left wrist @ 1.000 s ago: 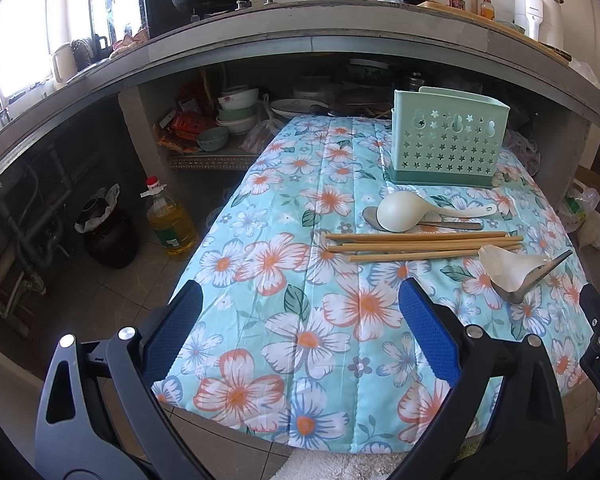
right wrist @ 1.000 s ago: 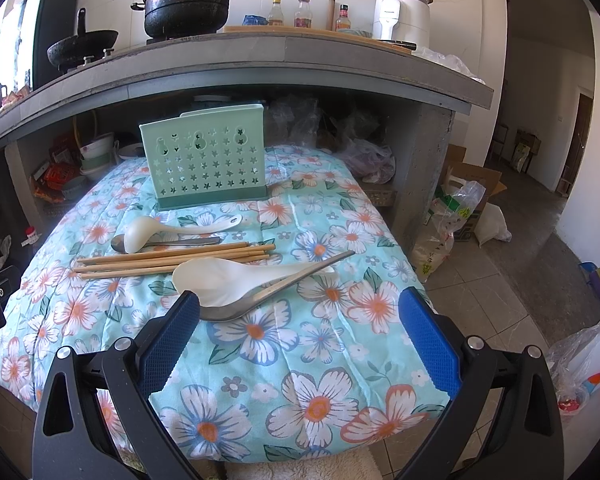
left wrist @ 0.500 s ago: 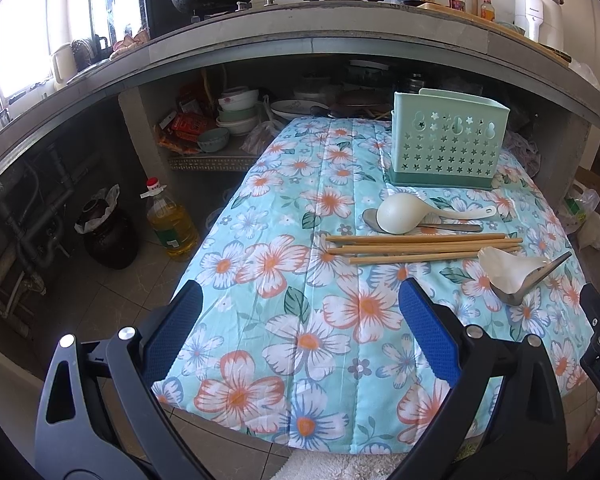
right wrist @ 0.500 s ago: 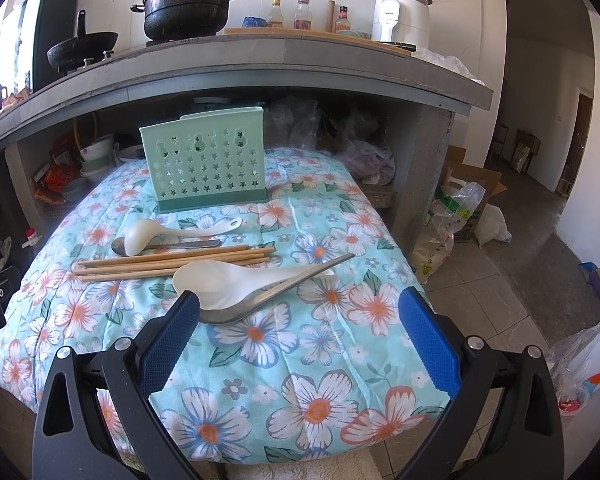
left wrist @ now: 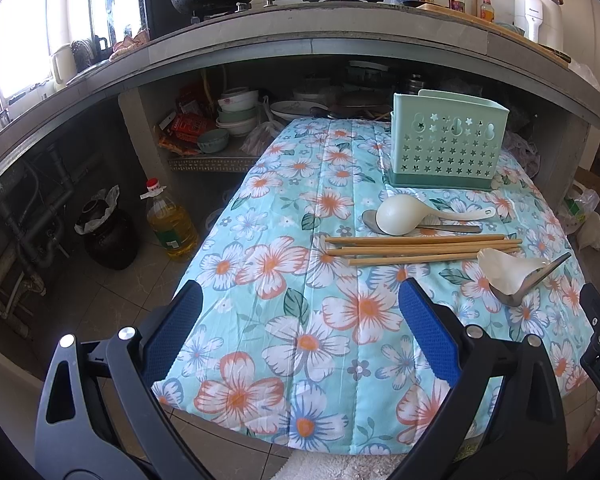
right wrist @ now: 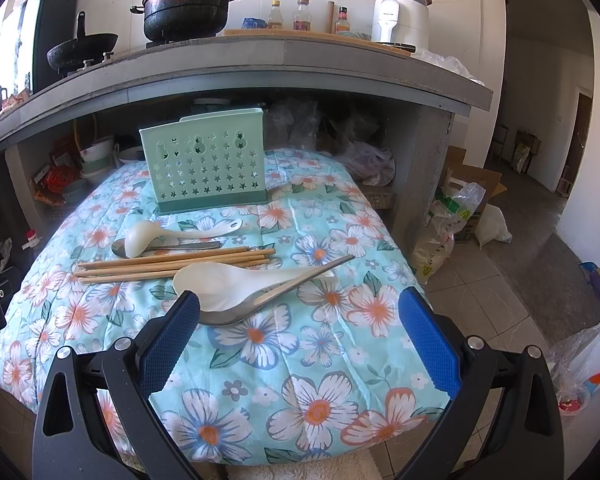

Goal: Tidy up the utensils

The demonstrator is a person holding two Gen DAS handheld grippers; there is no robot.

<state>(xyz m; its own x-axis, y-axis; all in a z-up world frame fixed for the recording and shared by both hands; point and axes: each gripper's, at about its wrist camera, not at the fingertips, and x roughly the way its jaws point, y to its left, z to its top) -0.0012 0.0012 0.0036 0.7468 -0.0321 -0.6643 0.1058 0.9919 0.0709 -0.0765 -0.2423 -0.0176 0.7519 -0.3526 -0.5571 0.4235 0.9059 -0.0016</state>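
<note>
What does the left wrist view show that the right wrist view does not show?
Only the left wrist view shows the yellow oil bottle with a red cap on the floor and the grey drain pipes. Only the right wrist view shows the brown cardboard box and the doorway. Both show the mint-green perforated utensil holder, wooden chopsticks, spoons and flowered cloth.

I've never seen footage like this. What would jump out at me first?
Probably the bright floral tablecloth filling the middle, with wooden chopsticks and spoons laid across it before an upright mint-green utensil holder. Next, the open blue-padded right claw framing the bottom edge, and the black pot on the counter behind.
</note>
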